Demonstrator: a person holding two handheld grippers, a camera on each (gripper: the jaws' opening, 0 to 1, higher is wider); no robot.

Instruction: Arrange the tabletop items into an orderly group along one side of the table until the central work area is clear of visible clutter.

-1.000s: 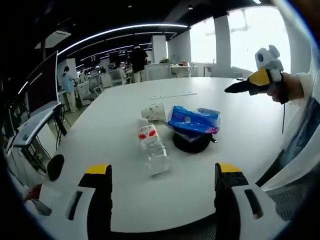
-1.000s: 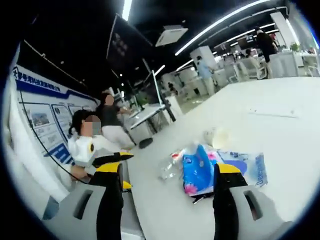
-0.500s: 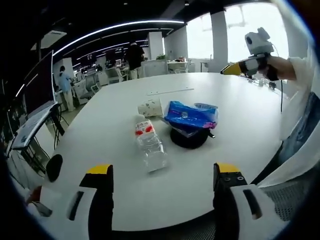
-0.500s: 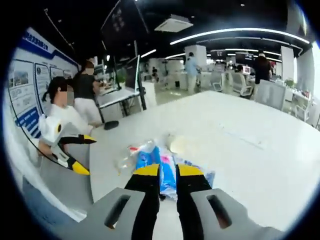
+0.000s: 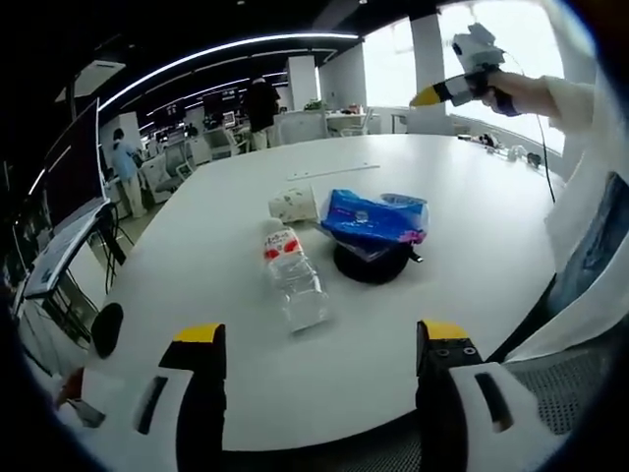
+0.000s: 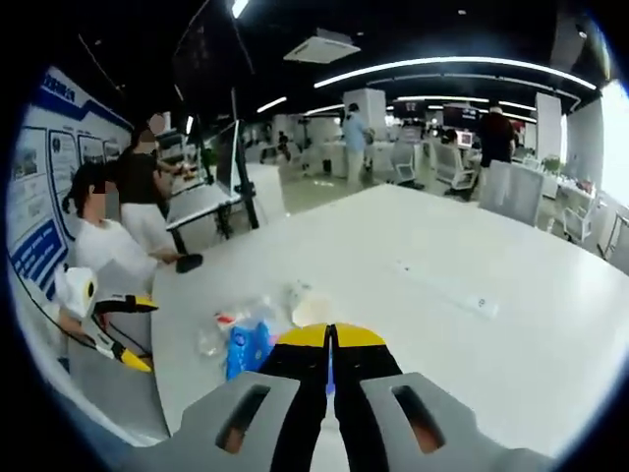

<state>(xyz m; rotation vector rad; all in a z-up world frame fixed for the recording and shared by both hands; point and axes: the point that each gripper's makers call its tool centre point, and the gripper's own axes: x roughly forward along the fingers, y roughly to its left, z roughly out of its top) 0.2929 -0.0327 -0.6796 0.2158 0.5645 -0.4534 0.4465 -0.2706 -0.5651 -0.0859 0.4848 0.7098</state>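
Observation:
On the white round table [image 5: 472, 246] lies a clear plastic bottle [image 5: 292, 280] with a red label, on its side. Behind it a paper cup [image 5: 295, 205] is tipped over. A blue packet [image 5: 373, 216] rests on a black round item [image 5: 371, 267]. My left gripper [image 5: 322, 339] is open at the table's near edge, short of the bottle, holding nothing. My right gripper [image 5: 432, 94] is held high over the far right of the table. In the right gripper view it [image 6: 329, 341] is shut and empty, above the blue packet [image 6: 244, 349], bottle [image 6: 209, 337] and cup [image 6: 305, 308].
A thin white strip [image 5: 334, 174] lies on the far part of the table; it is seen again as a strip [image 6: 447, 290]. Small items with a cable [image 5: 506, 149] sit at the far right edge. A black chair back [image 5: 106, 327] stands at the left. Desks, chairs and people fill the room beyond.
My right gripper went from open to shut and rose up and away from the cluster. The left gripper stays open in nearly the same spot. The table items have not moved.

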